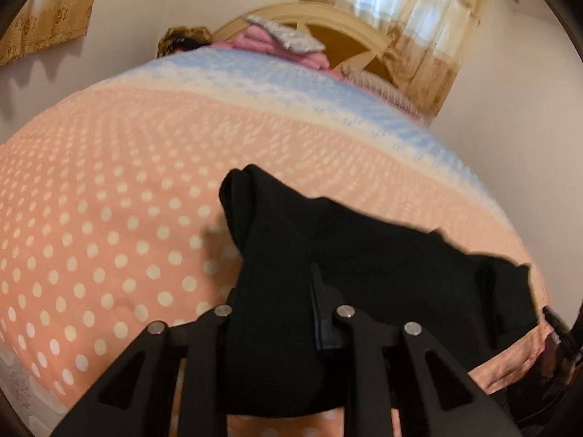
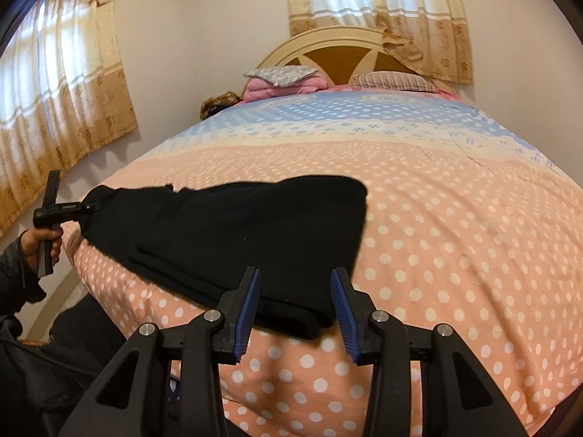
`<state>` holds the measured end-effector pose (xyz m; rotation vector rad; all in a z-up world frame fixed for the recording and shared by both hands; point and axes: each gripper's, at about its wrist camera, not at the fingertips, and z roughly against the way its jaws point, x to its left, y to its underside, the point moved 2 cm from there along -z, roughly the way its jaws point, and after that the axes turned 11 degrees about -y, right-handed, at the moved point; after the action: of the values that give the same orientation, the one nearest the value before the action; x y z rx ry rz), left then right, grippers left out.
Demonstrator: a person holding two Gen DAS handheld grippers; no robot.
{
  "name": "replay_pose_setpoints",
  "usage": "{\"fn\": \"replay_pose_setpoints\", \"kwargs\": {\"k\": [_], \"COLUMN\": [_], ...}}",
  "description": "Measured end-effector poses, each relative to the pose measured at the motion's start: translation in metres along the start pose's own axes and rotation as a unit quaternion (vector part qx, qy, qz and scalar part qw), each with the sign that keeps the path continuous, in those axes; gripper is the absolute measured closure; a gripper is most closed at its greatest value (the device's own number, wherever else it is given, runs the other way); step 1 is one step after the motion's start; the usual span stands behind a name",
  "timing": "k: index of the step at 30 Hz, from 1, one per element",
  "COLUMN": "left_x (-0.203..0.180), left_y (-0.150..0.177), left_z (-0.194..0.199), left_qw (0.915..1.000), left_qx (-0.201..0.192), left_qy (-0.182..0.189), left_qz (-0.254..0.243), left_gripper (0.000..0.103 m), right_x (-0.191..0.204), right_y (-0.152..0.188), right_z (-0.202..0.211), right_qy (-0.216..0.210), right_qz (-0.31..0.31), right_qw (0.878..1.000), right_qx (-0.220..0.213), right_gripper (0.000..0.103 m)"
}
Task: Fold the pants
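Note:
Black pants lie folded lengthwise across the near part of the bed. My right gripper is open, its blue-padded fingers either side of the pants' near right edge, not gripping. My left gripper shows at the far left of the right wrist view, shut on the pants' left end. In the left wrist view the pants drape over that gripper and hide most of its fingers.
The bed has a peach polka-dot cover with a blue band farther back. Pillows and pink bedding lie at the headboard. Curtains hang left and behind. The bed's near edge is just below my grippers.

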<state>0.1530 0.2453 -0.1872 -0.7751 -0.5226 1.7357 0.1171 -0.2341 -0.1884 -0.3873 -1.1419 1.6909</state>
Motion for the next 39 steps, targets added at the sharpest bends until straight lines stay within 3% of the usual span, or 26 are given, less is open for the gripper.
{"fn": "replay_pose_setpoints", "kwargs": {"k": [3,6,11,17,22,29,33,36,38,39], "left_x": [-0.007,-0.032,-0.121,-0.239,-0.308,-0.375,-0.392,-0.390,-0.384,-0.376], "left_y": [-0.017,-0.036,-0.059,-0.057,-0.038,0.021,0.052,0.064,0.062,0.057], "left_z": [0.025,0.049,0.089,0.096,0.070,-0.004,-0.013,0.011,0.024,0.032], "left_qw": [0.9980,0.9935,0.9783,0.9534,0.9397,0.9330,0.9242,0.9102,0.9091,0.9109], "left_qx": [-0.020,-0.042,-0.072,-0.052,-0.021,0.018,0.053,0.047,0.032,0.021], "left_qy": [0.051,0.100,0.193,0.273,0.283,0.204,0.214,0.257,0.259,0.260], "left_qz": [0.033,0.032,-0.022,-0.117,-0.190,-0.296,-0.311,-0.321,-0.325,-0.320], "left_gripper": [0.081,0.081,0.081,0.081,0.081,0.078,0.069,0.064,0.055,0.044], "right_x": [-0.004,-0.009,-0.022,-0.045,-0.062,-0.077,-0.084,-0.087,-0.087,-0.084], "right_y": [-0.001,-0.002,-0.001,0.000,0.005,0.011,0.014,0.015,0.015,0.014], "right_z": [0.004,0.006,0.007,0.020,0.027,0.032,0.033,0.035,0.035,0.037], "right_qy": [0.005,0.015,0.051,0.075,0.086,0.094,0.101,0.103,0.095,0.085], "right_qz": [-0.004,-0.014,-0.034,-0.084,-0.118,-0.149,-0.160,-0.166,-0.170,-0.169], "right_qw": [1.000,1.000,0.998,0.993,0.988,0.983,0.980,0.979,0.979,0.980], "right_qx": [-0.008,-0.017,-0.015,-0.038,-0.047,-0.053,-0.056,-0.058,-0.062,-0.068], "right_gripper": [0.061,0.061,0.060,0.060,0.060,0.060,0.060,0.060,0.060,0.060]}}
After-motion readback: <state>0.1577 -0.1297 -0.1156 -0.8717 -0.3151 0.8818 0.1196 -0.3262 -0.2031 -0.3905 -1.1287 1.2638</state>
